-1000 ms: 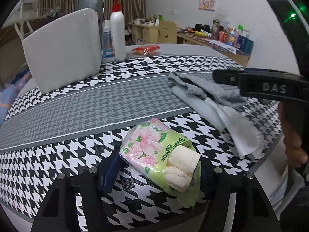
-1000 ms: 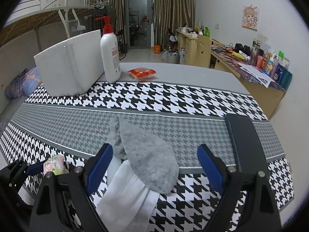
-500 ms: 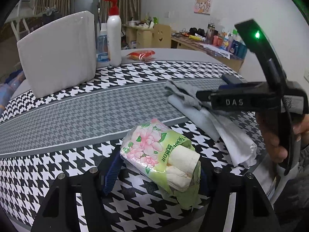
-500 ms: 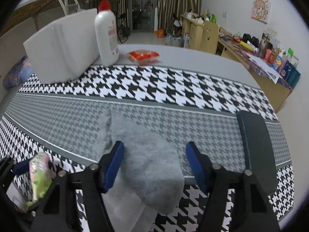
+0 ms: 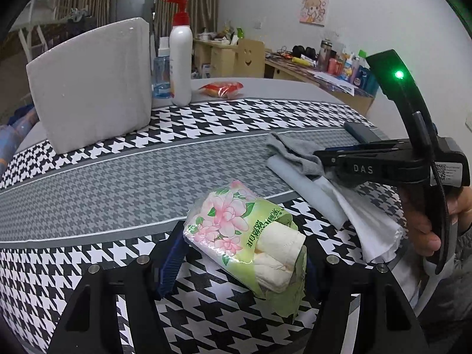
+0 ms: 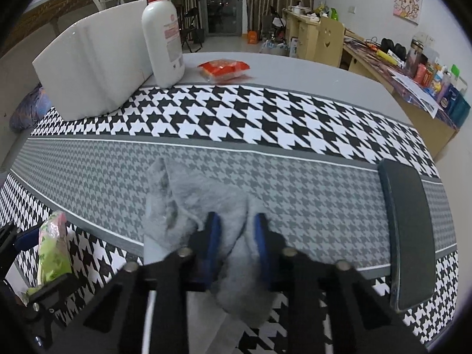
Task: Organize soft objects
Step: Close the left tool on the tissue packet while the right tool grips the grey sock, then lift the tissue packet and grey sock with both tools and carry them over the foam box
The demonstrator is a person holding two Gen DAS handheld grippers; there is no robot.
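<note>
A floral green tissue pack (image 5: 236, 230) with white rolls showing at its torn end sits between the blue pads of my left gripper (image 5: 242, 250), which is shut on it just above the houndstooth tablecloth (image 5: 118, 183). My right gripper (image 6: 237, 230) points down onto a grey fluffy cloth (image 6: 200, 194). Its jaws are closing, and a fold of the cloth is bunched and pinched between the blue pads. In the left wrist view the right gripper (image 5: 321, 159) bites the grey cloth (image 5: 292, 150), which lies on a pale folded cloth (image 5: 298, 183) and a white cloth (image 5: 365, 215).
At the back stand a white foam block (image 6: 94, 67), a pump bottle (image 6: 163, 38) and a blue spray bottle (image 5: 161, 70). A red snack packet (image 6: 224, 69) lies beside them. A dark flat case (image 6: 410, 236) lies right of the grey cloth. The table edge is near.
My right gripper has dropped onto the grey cloth and its jaws have gone from wide apart to pinching a fold. The left gripper and tissue pack have stayed put.
</note>
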